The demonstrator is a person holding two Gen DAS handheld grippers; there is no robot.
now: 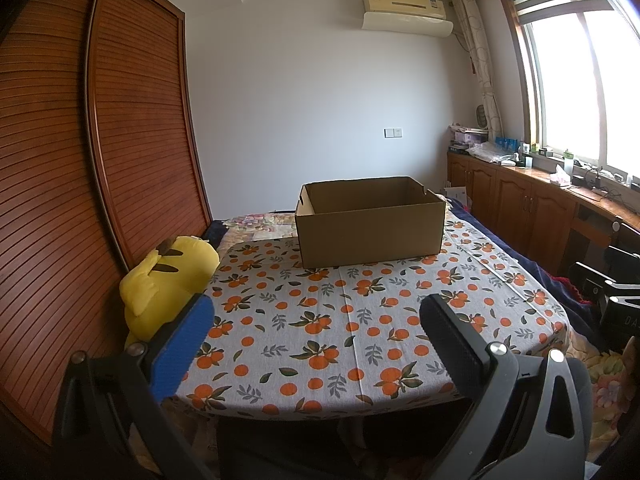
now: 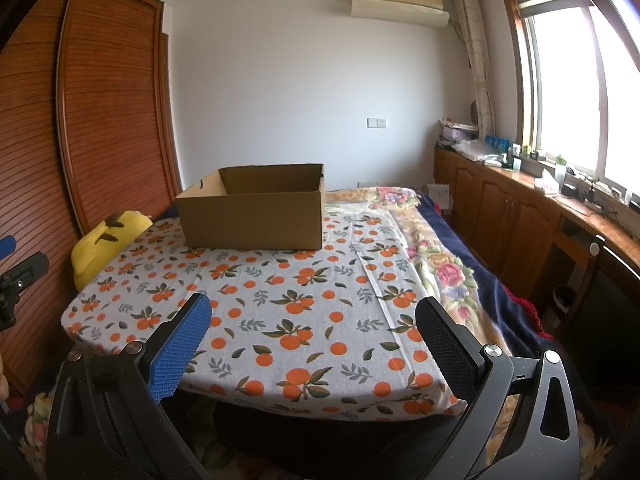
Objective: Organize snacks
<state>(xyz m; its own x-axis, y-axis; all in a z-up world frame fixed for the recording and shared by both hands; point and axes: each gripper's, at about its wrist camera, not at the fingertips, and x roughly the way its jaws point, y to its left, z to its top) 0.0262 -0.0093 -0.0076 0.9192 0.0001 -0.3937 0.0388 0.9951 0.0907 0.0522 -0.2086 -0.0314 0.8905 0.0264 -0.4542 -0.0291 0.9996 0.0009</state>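
Note:
An open brown cardboard box (image 1: 370, 226) (image 2: 252, 216) stands at the far end of a table covered with an orange-fruit patterned cloth (image 1: 340, 332) (image 2: 280, 300). Its inside shows nothing from this angle. No snacks are visible in either view. My left gripper (image 1: 316, 316) hovers open over the table's near edge, nothing between its fingers. My right gripper (image 2: 314, 316) is likewise open and holds nothing, above the near edge further right. Part of the left gripper (image 2: 16, 276) shows at the far left of the right wrist view.
A yellow plush toy (image 1: 168, 280) (image 2: 106, 242) lies at the table's left side against a wooden slatted wardrobe (image 1: 100, 160). A floral blanket (image 2: 432, 256) covers the bed to the right. Wooden cabinets (image 1: 520, 204) with clutter run beneath the window.

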